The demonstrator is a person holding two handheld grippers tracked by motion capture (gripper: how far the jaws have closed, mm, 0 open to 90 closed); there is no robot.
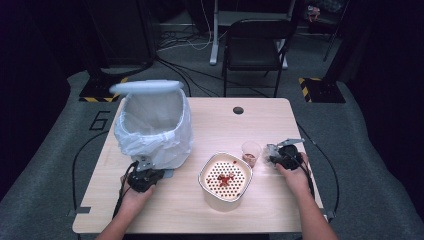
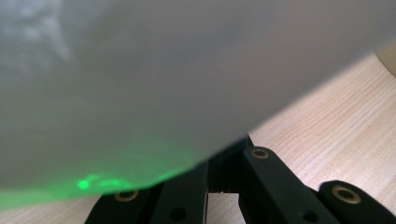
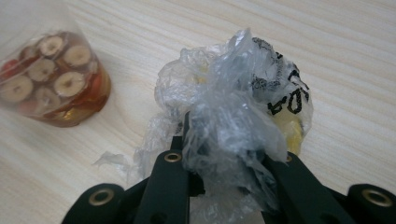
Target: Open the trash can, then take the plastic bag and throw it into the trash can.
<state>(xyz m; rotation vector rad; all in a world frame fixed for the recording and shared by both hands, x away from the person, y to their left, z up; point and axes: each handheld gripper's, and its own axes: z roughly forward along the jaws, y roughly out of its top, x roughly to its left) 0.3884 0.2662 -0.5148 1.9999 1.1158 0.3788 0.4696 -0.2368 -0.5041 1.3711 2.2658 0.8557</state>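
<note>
Right gripper [image 3: 224, 154]: fingers [image 3: 170, 186] clamped on a crumpled clear plastic bag [image 3: 233, 98] with black print on it, the wad bunched between and over the tips, something yellowish inside, low over the desk [image 3: 355, 56] at its right side. Just beside the bag, toward the middle, a small clear cup [image 3: 53, 79] holding sliced dried fruit in amber liquid, upright, apart from the bag. Left gripper [image 1: 144, 176]: fingers [image 2: 266, 172] pushed up against the base of a white-lined bin [image 1: 155, 125], tips hidden behind the blurred liner, so apart or together cannot be told; green glow on the liner near the tips. Bin at the desk's left, lid [image 1: 146, 87] raised at the back, mouth open. Between the two grippers, nearer the front edge, a cream pot [image 1: 225, 180] with a perforated insert and a few red bits lying on it. Judged from this layout, a clearing-up job, early to midway: bag picked up but not yet carried across to the bin, well apart from it; cup still full and standing; red scraps still on the strainer. Left to do, probably: bag into the bin, then cup and strainer dealt with
</note>
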